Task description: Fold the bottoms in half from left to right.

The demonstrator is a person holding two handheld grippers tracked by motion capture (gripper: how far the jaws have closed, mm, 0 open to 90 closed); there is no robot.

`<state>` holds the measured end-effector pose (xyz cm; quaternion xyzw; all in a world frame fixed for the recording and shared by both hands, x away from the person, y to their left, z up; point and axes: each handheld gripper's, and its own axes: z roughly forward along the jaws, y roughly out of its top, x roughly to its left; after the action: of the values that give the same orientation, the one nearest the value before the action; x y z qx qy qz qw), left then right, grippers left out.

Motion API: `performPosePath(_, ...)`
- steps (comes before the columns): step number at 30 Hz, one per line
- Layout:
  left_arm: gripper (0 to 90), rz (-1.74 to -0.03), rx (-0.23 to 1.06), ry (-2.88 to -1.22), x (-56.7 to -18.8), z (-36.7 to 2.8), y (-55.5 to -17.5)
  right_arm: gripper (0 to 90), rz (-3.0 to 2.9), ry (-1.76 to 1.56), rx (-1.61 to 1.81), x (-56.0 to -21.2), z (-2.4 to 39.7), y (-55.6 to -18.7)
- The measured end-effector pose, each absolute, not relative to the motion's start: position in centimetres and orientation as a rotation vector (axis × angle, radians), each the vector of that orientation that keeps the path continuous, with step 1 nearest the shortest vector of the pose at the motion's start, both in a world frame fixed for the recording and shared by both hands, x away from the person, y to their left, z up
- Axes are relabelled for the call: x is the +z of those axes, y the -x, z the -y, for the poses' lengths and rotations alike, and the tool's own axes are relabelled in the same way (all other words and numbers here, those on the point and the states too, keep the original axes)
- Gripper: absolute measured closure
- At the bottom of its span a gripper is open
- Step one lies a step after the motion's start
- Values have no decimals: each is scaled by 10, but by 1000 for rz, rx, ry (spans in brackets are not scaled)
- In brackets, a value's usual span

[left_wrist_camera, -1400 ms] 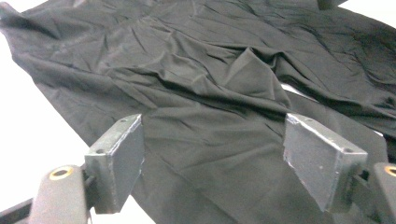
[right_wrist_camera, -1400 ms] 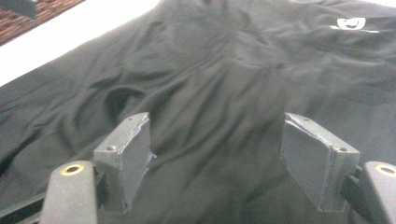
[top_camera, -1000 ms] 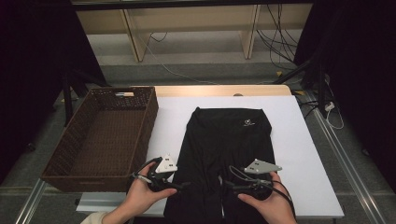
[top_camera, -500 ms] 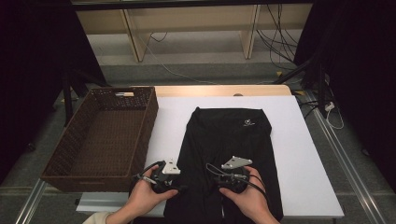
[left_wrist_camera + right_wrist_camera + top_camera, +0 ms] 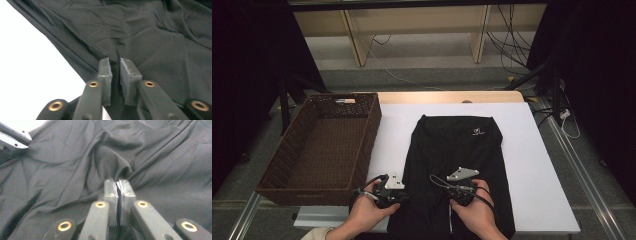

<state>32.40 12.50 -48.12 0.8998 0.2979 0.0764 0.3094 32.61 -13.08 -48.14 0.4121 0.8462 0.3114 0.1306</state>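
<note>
Garment: black, flat on table beside basket. My left gripper and right gripper have just been closing; both now pinch its near cloth. I judge it ready to lift.

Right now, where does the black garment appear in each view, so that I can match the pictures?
High view: black garment lies centre, on the white table.
Left gripper view: garment covers the upper right.
Right gripper view: garment spreads across the picture.
Shared landmark: the white table.
</note>
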Motion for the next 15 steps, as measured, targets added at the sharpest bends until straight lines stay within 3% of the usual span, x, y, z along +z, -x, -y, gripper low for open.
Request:
performPosePath(3, 881, -782, 203, -2389, -480, -126, -322, 875, -2465, -1198, 908, -480, 130, -324)
performPosePath(15, 888, -767, 175, -2407, -477, -127, -311, 876, -2496, -1214, 940, -476, 133, -313)
